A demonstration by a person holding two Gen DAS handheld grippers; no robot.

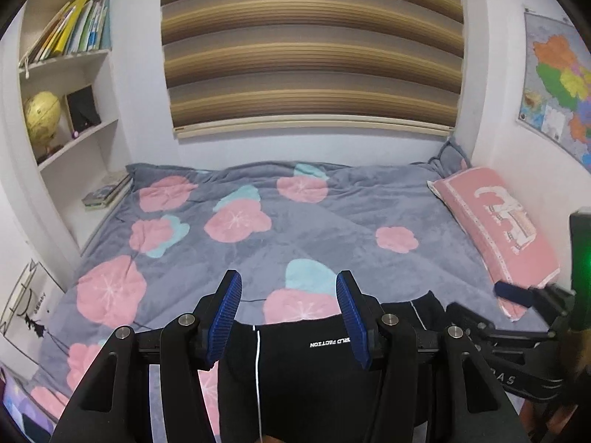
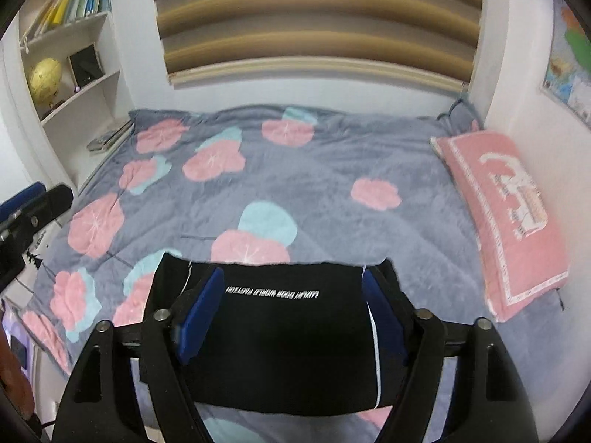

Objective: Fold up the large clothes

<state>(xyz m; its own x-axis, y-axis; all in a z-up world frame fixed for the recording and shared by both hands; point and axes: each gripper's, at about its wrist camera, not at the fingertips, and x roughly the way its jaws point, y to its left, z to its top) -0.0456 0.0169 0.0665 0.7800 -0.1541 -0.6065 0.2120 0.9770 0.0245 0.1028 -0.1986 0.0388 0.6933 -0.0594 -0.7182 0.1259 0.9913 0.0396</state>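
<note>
Where shelves (image 1: 79, 136) hold books (image 1: 70, 26), both tools (image 1: 288, 317) (image 2: 291, 310) wide above black garment (image 2: 280, 343).

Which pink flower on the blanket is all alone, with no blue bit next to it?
The small pink flower on the blanket, nearest the pink pillow. It has plain grey all round; most others carry turquoise patches.

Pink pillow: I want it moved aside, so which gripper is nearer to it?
Right. The right gripper is on the pink pillow's side; the left gripper is farther, beyond it.
</note>
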